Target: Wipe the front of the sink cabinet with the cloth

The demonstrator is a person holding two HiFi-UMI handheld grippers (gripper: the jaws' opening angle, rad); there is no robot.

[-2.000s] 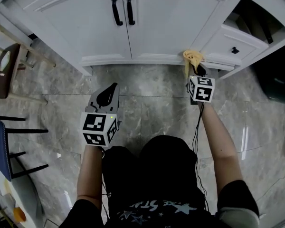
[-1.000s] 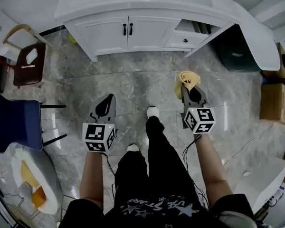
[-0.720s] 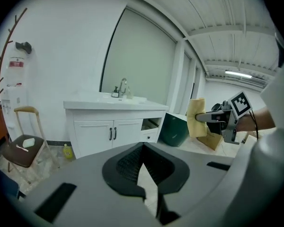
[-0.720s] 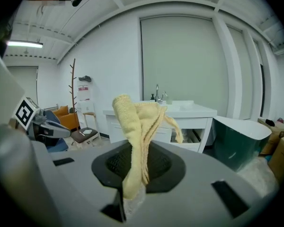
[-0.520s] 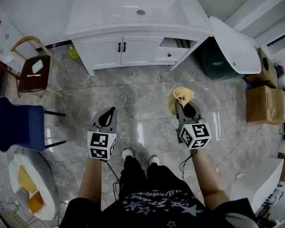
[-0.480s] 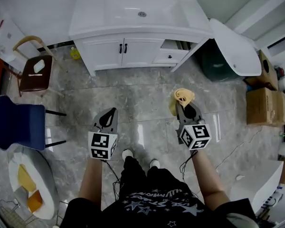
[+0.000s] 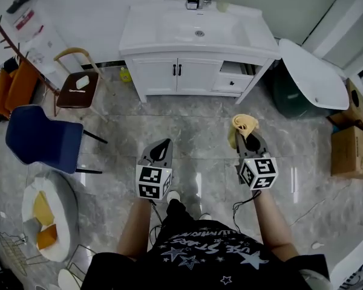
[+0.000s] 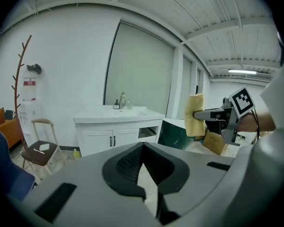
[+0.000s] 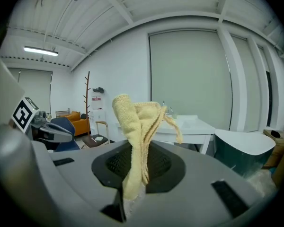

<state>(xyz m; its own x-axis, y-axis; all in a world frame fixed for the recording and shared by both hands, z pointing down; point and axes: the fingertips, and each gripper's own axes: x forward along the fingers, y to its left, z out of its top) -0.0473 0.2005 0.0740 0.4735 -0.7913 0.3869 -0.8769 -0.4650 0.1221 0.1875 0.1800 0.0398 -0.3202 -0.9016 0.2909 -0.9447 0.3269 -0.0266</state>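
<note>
Grey marble floor, cabinet [image 7: 196,76] well ahead. Right claw [image 7: 250,141] clamps cloth [image 7: 242,125], far from it. Left claw [image 7: 163,145] closed, empty. Risk: thin pinch, cloth may slip under wiping pressure.

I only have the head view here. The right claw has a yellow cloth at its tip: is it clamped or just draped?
Observer: Clamped. The right gripper view shows the right claw shut on the cloth, which stands up folded above the jaws.
Reviewer: Anything in the left claw?
Observer: No. The left gripper view shows the left claw shut, nothing between the jaws.
Reviewer: Is it aimed at the cabinet?
Observer: Roughly. That view has the sink cabinet just above the claw's tip, well away from it.
</note>
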